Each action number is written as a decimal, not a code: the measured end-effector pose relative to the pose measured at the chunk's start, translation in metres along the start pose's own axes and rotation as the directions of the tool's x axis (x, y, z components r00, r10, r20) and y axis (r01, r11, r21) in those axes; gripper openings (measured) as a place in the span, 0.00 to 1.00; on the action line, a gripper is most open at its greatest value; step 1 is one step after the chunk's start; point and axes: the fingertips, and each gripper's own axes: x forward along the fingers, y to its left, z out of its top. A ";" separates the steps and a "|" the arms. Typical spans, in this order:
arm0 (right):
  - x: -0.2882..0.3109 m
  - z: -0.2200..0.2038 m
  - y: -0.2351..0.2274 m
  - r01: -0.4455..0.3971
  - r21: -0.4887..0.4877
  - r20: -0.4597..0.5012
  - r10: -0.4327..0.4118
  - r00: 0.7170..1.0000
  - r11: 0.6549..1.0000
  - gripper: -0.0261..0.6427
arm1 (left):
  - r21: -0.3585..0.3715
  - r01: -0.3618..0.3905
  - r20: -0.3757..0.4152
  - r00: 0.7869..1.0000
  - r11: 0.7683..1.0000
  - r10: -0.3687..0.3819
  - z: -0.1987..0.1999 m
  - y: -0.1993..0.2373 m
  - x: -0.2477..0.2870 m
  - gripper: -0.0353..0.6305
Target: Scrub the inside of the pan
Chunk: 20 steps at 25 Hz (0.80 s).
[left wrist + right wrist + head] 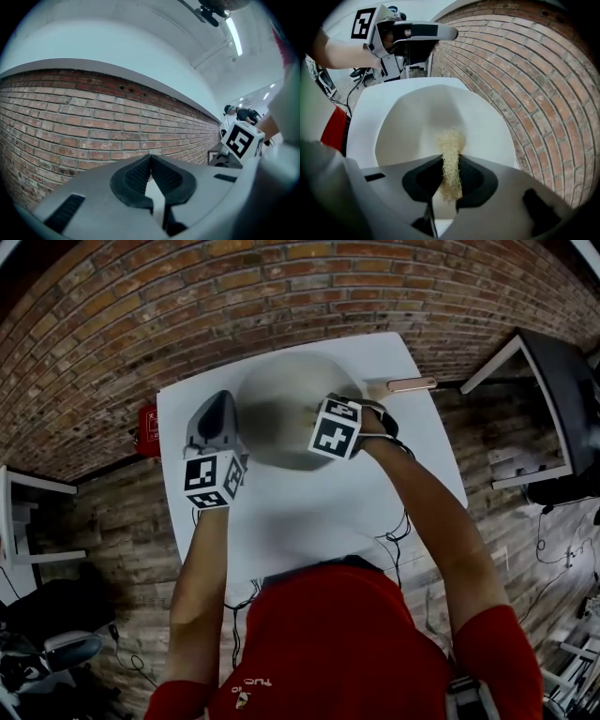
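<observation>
Left of the pan (pixel 281 409), just beside its rim, the left tongs (pixel 150 161) are held up off the white counter (pixel 281 512). Their ribbed tips are pressed together with nothing between them, and they point away from the pan toward the brick wall (pixel 93 126). The pan itself, pale and round with a whitish inside, sits on the far half of the counter, between the two tongs. Over the pan's right side the right tongs (pixel 451 161) reach in from the rim and aim down into the bowl, clamped on a tan, fibrous scrubber (pixel 451 150). The scrubber's frayed end sticks out past the tips above the pan's inner floor; whether it touches the surface cannot be told. Right of the pan, a copper-coloured handle (pixel 411 384) juts out from its rim toward the counter's far right corner.
</observation>
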 end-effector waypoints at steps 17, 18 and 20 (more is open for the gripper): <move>-0.089 0.038 -0.046 0.076 0.338 0.497 -0.246 0.832 0.938 0.17 | 0.014 0.060 0.018 0.998 0.998 -0.061 0.025 -0.040 0.005 0.07; -0.100 0.043 -0.048 0.061 0.361 0.553 -0.267 0.790 0.930 0.17 | 0.013 0.063 0.021 0.998 0.998 -0.063 0.028 -0.042 0.005 0.07; -0.122 0.053 -0.048 0.018 0.402 0.651 -0.300 0.697 0.915 0.17 | 0.007 0.069 0.025 0.997 0.998 -0.069 0.035 -0.048 0.004 0.07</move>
